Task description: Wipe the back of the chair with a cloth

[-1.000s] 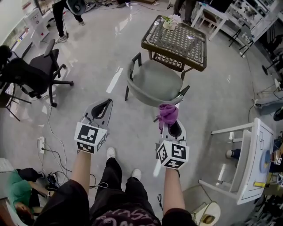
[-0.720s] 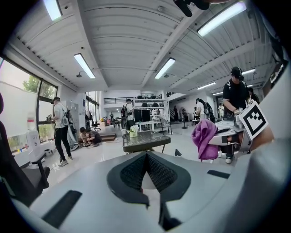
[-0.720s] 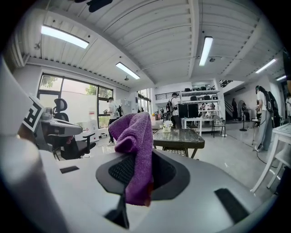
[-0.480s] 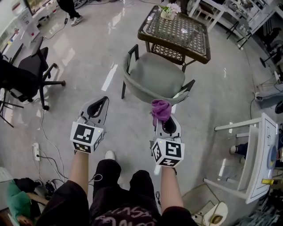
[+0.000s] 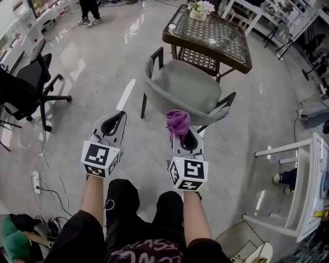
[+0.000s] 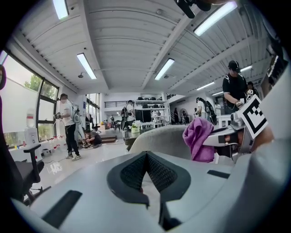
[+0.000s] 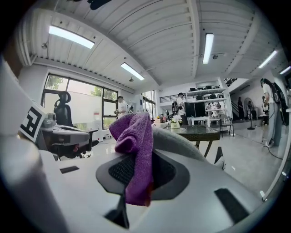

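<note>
A grey-green tub chair (image 5: 182, 90) with dark legs stands ahead of me, its curved back (image 5: 169, 107) turned toward me. My right gripper (image 5: 181, 132) is shut on a purple cloth (image 5: 177, 121), which bunches up above the jaws just short of the chair back. That cloth (image 7: 134, 145) hangs over the closed jaws in the right gripper view, with the chair back (image 7: 179, 144) right behind it. My left gripper (image 5: 114, 125) is shut with nothing in it, level with the right one and left of the chair. From the left gripper view I see the chair back (image 6: 161, 141) and the cloth (image 6: 199, 139).
A wicker table with a glass top (image 5: 208, 38) and a flower pot (image 5: 199, 9) stands beyond the chair. A black office chair (image 5: 28, 85) is at the left, white furniture (image 5: 303, 190) at the right. Cables and a power strip (image 5: 36, 182) lie on the glossy floor. A person's legs (image 5: 90, 10) show far off.
I have stepped closer to the chair. Both grippers have moved forward, and the cloth in the right one now sits just in front of the chair back.
</note>
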Tool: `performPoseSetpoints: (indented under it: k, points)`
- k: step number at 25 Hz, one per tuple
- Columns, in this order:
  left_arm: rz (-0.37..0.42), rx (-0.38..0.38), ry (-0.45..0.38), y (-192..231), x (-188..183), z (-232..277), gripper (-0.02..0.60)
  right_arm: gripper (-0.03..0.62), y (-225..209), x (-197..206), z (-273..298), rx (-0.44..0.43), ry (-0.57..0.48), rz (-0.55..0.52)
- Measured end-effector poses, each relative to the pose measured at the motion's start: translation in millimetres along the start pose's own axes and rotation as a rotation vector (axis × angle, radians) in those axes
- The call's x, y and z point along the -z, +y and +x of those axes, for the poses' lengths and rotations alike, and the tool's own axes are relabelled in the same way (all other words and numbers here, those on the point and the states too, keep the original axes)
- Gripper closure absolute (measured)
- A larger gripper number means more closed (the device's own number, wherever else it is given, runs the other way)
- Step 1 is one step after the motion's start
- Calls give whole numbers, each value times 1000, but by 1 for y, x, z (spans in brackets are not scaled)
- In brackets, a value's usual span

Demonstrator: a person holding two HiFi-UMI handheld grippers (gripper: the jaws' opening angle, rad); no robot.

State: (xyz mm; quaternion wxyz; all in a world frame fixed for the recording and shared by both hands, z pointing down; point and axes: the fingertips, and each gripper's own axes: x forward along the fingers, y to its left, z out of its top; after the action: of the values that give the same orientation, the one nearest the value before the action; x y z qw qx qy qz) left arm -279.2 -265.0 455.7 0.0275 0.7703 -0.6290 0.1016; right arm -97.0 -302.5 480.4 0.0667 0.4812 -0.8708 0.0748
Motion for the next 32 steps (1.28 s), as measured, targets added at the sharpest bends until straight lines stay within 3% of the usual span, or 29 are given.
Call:
performPoseSetpoints:
  k: [4, 10, 18, 28, 32]
  points:
    - [28, -10, -11, 5, 35, 5, 572, 500, 13, 18, 25, -23, -38, -23]
    - [4, -44, -21, 14, 92, 16, 572, 500, 6, 20, 40, 25, -108, -14]
    - [14, -17, -64, 1, 117, 33, 572, 500, -16, 14, 25, 86, -215, -38]
    - [48, 18, -86, -22, 154, 39, 572, 501, -101, 33, -11, 217, -267, -92]
    - [59, 17, -107, -30, 158, 41, 572, 500, -133, 41, -25, 277, -274, -64]
